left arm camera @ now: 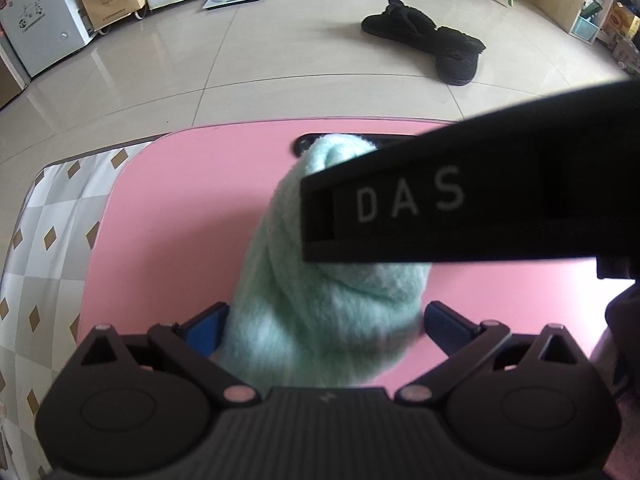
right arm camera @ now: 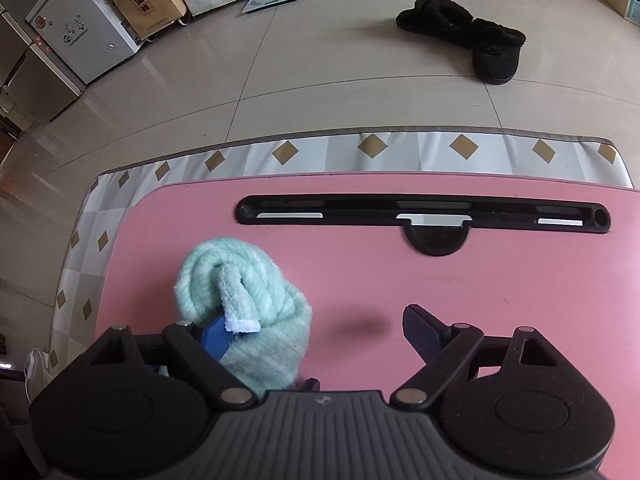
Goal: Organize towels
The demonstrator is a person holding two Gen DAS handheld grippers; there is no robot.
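Observation:
A rolled mint-green towel [left arm camera: 320,320] lies on the pink tabletop [left arm camera: 180,200], running away from my left gripper [left arm camera: 324,328]. Both blue pads sit against the sides of the roll's near end, shut on it. The black body of my right gripper [left arm camera: 460,200] crosses above the roll and hides its middle. In the right wrist view the towel [right arm camera: 240,280] sits at the left, its white-edged end flap draped over the left finger [right arm camera: 216,336]. My right gripper [right arm camera: 320,332] stands open, with its right finger well apart from the towel and bare pink table [right arm camera: 400,280] between.
A long black slot [right arm camera: 420,212] runs across the far side of the pink top. A checked cloth [right arm camera: 360,152] covers the surface under it. On the tiled floor beyond lie black fluffy slippers [right arm camera: 472,36], with a white freezer [right arm camera: 80,28] and a cardboard box [right arm camera: 148,4].

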